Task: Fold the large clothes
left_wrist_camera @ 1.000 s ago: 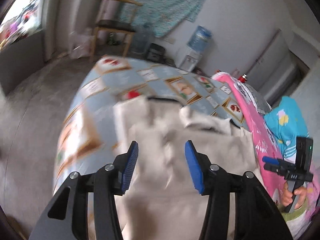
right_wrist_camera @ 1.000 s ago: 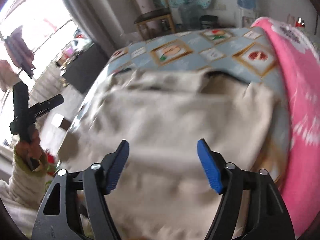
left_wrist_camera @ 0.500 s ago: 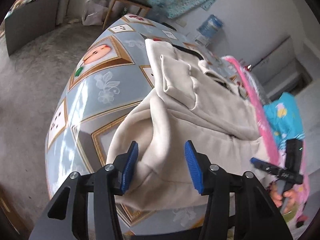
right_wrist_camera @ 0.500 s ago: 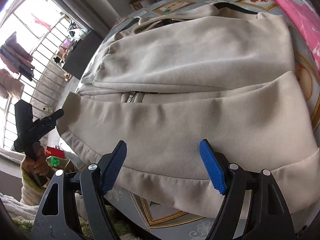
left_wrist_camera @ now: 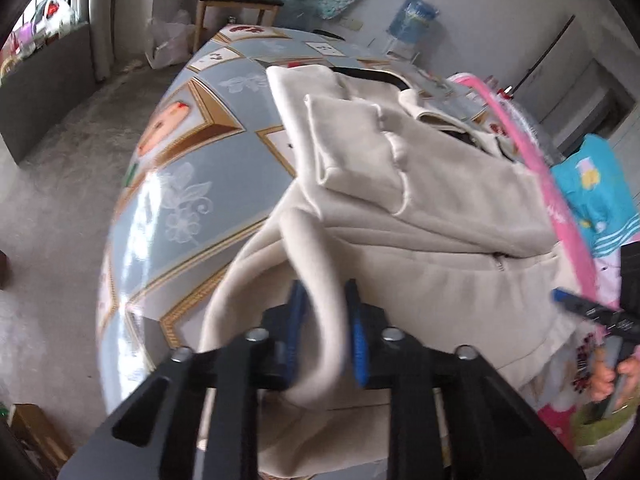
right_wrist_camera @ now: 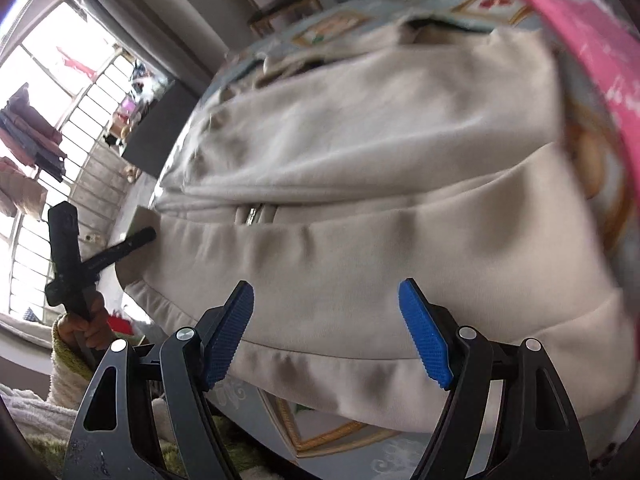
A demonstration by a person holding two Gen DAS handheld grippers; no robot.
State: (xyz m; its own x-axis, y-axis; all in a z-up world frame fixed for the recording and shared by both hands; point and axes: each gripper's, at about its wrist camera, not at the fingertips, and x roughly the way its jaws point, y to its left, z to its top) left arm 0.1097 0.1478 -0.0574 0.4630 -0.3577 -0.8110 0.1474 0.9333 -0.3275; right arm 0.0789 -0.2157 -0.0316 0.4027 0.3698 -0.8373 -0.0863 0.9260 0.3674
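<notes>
Left wrist view showed the left tool (left_wrist_camera: pixel 325 320) closing on the beige jacket (left_wrist_camera: pixel 420 200) hem; the right tool (right_wrist_camera: pixel 326 328) stood wide; no writing was readable.

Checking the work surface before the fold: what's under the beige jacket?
The beige jacket lies on a table with a blue-grey cloth printed with gold-framed pictures. Whatever sits directly beneath the jacket is covered.

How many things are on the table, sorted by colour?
Beige: 1, the jacket
Pink: 1, the blanket
Turquoise: 1, the cloth
Total: 3
</notes>
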